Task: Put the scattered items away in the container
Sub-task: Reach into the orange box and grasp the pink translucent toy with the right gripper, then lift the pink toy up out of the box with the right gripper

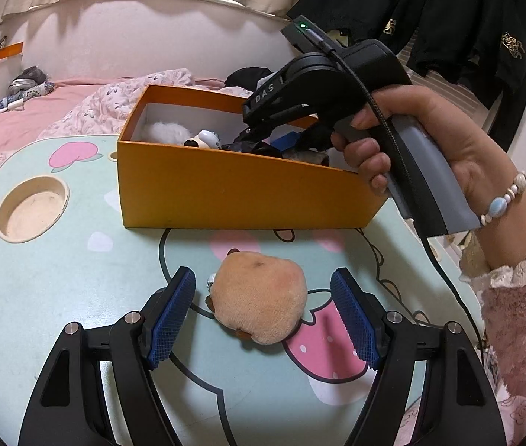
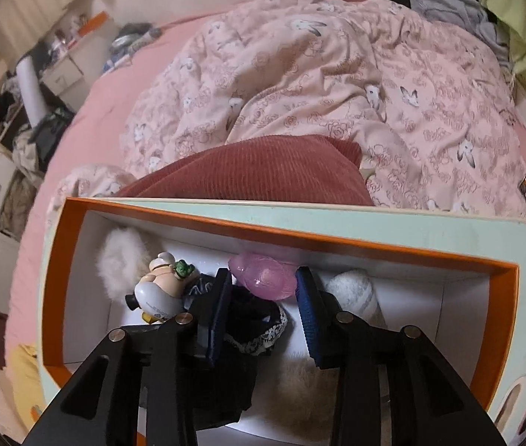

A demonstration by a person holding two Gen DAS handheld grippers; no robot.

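The orange box (image 1: 225,193) stands on the pale green cartoon-print table (image 1: 58,297), toward twelve o'clock from the left gripper (image 1: 263,316). Inside it, seen from the right wrist, lie a white fluffy item (image 2: 118,260) at ten o'clock, a small pig figurine (image 2: 158,290) beside it, a pink translucent oval (image 2: 263,278) against the far wall, a white rolled cloth (image 2: 355,293) at two o'clock, and a dark lace-trimmed fabric (image 2: 259,327) in the middle. The right gripper (image 2: 266,312) points down into the box with its jaws partly apart; the dark fabric lies between them, the left pad against it and the right pad clear, so it is released. A hand (image 1: 430,148) with a bead bracelet (image 1: 500,200) and pink fuzzy sleeve (image 1: 523,316) holds that tool at three o'clock. Outside the box, a tan plush toy (image 1: 259,301) lies on the table at six o'clock from it, between the left gripper's wide-open blue pads (image 1: 170,319), touching neither. A round recess (image 1: 32,208) sits in the table at nine o'clock. A pink quilt (image 2: 300,93) lies beyond.
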